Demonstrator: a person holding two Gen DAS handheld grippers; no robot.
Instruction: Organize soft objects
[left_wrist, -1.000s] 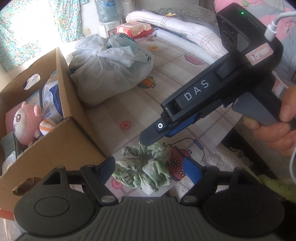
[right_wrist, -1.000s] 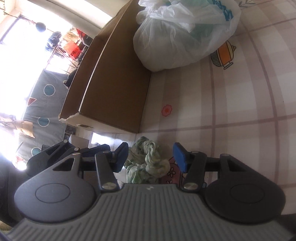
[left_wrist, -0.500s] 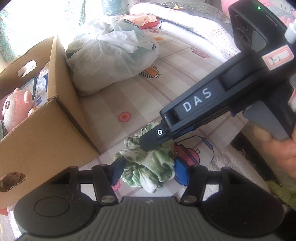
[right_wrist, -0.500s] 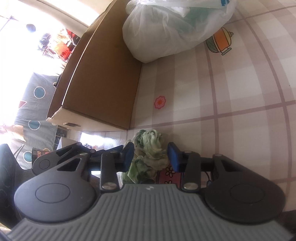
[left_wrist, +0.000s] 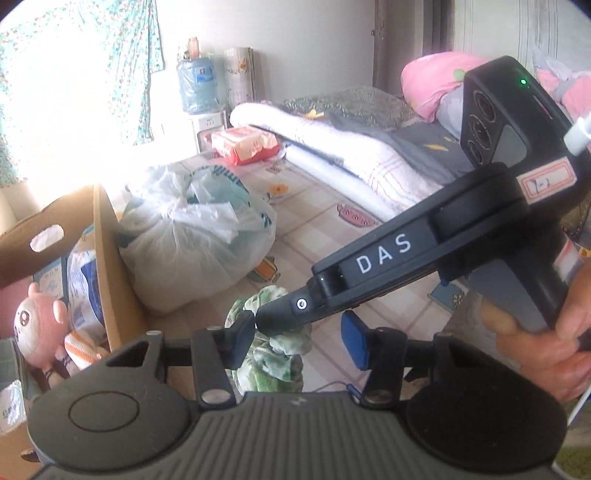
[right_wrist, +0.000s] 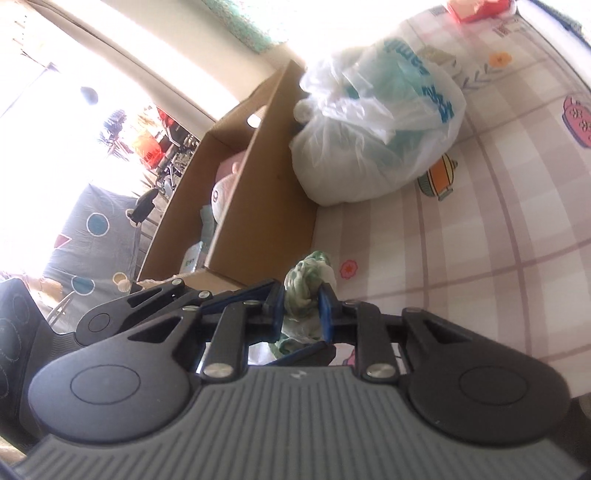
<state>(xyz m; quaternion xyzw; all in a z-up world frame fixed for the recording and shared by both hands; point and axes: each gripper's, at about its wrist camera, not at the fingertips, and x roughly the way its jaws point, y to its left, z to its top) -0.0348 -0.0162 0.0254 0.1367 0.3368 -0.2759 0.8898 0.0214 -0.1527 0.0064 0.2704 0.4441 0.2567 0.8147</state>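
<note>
Left wrist view is showing the left gripper (left_wrist: 297, 341) with its jaws closing; the green scrunchie (left_wrist: 275, 347) is hanging between them, its left edge against the left pad, while the right pad is standing clear of the fabric with a gap, so this gripper is not clamping it. Crossing in from the right, the right gripper (left_wrist: 258, 319) is reaching its dark tip into the top of the scrunchie, and a hand (left_wrist: 543, 347) is wrapping around its handle at the picture's right edge.

Right wrist view is showing the right gripper (right_wrist: 301, 306) with its jaws closing and both blue pads already pressing on the green scrunchie (right_wrist: 306, 282), which is bunching up between and above them, lifted off the checked bedsheet (right_wrist: 480, 277). Part of the left gripper (right_wrist: 303, 352) is showing just below the fabric.

A cardboard box (left_wrist: 118, 280) is standing just left of the scrunchie on the sheet, and a pink plush toy (left_wrist: 38, 325) is lying inside it with some packets. A knotted white plastic bag (left_wrist: 195, 236) is leaning against the box's outer wall. Farther back, a red-and-white tissue pack (left_wrist: 245, 144) is lying near a rolled white blanket (left_wrist: 332, 147), with a pink pillow (left_wrist: 432, 83) behind it.
</note>
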